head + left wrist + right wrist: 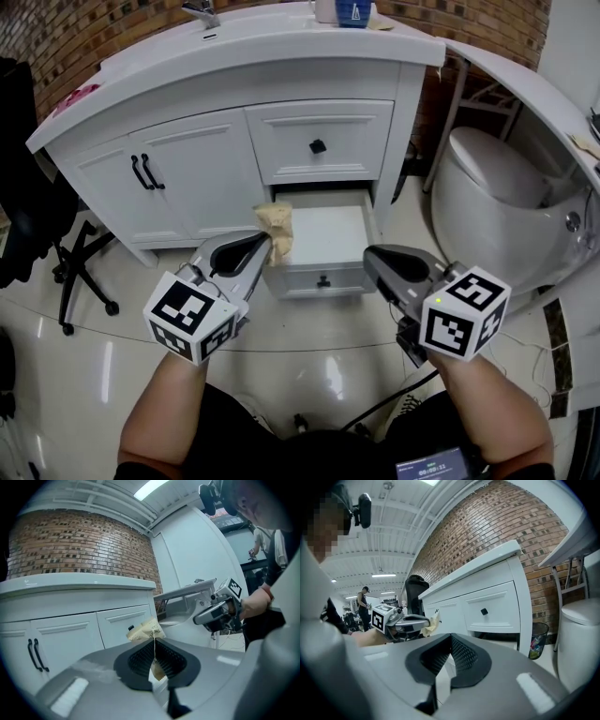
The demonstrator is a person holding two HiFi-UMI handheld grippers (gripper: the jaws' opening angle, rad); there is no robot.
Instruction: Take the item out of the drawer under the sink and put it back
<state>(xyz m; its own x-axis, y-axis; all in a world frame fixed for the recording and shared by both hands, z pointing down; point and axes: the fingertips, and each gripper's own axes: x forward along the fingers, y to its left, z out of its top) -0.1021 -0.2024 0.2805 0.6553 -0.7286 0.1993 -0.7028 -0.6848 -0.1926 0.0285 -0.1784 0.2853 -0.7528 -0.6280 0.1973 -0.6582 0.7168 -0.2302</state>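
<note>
One crumpled tan paper packet is clamped between the jaws of the left gripper, held in the air just above the near left corner of the open white lower drawer. The left gripper view shows the packet's printed top sticking out past the tips and its lower edge hanging between the black ribbed pads.

The right gripper hangs near the drawer's right side. Its jaws are together at the tips with nothing between them.

The white vanity cabinet has two drawers, the upper one closed, each with one black knob. To the left are two doors with two black bar handles.

Only the head view shows the chrome tap and the black chair at the far left. Only the right gripper view shows one black mesh waste bin beside the cabinet, under the red brick wall.
</note>
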